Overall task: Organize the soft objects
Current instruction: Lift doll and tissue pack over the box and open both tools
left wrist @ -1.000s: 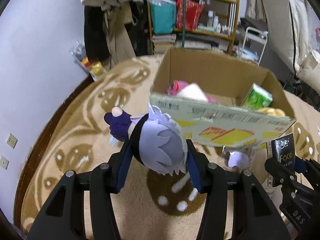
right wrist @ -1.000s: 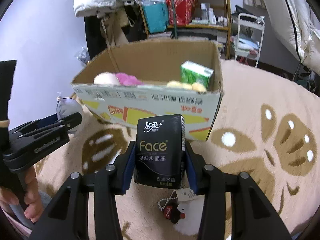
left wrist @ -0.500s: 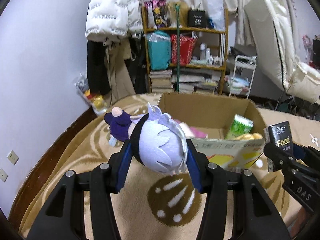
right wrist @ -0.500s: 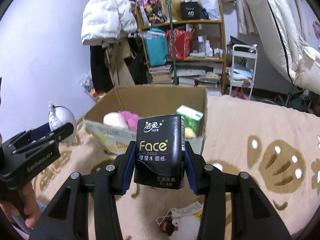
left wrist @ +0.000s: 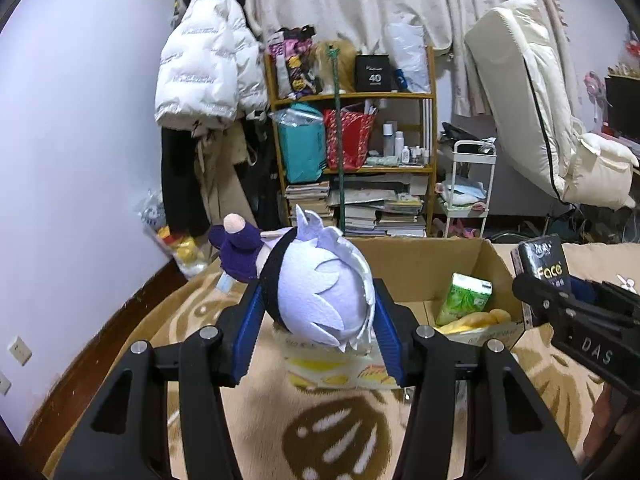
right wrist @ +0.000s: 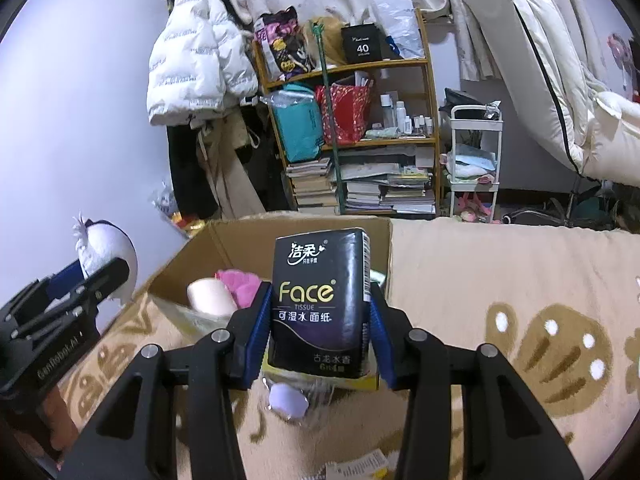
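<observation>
My left gripper is shut on a plush doll with pale lilac hair and a purple sleeve, held up in front of an open cardboard box. My right gripper is shut on a black Face tissue pack, held above the box's near edge. The box holds a green tissue pack, yellow soft pieces, a pink plush and a cream roll. The right gripper with the pack shows at the right of the left wrist view. The left gripper and doll show at the left of the right wrist view.
The box stands on a beige patterned rug. A small lilac item in clear wrap lies on the rug before the box. A cluttered wooden shelf, hanging coats and a white trolley stand behind. A purple wall is at left.
Both grippers have risen and tilted up with their loads. The box now sits lower in both views and more of the room behind shows.
</observation>
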Available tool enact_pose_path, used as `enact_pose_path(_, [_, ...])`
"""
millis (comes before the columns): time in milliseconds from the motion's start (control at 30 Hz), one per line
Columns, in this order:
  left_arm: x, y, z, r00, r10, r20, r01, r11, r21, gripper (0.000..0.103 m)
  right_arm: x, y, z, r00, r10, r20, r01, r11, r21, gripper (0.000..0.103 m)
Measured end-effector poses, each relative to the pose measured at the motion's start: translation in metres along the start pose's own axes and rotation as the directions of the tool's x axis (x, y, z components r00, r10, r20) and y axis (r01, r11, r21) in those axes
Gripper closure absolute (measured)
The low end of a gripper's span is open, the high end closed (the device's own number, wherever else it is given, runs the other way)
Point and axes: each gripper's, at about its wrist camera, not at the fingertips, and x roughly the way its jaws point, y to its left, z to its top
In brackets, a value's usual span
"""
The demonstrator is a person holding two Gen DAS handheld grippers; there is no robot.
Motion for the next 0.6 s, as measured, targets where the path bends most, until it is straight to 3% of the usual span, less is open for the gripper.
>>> enact_pose_path(367, [0.023, -0.015, 0.006, 0.999, -0.036, 0.030, 0.033, 0.997, 0.074, 0.052, 0.015, 0.001, 0.009, 1.000, 0.003, 0.006, -0.003, 1.000, -0.017, 0.055])
enact_pose_path(600, [0.044, -0.014, 0.003, 0.999, -0.040, -0.017, 0.041, 0.997, 0.064, 0.051, 0.032, 0.006, 0.013, 1.000, 0.009, -0.014, -0.010, 0.998, -0.062, 0.055])
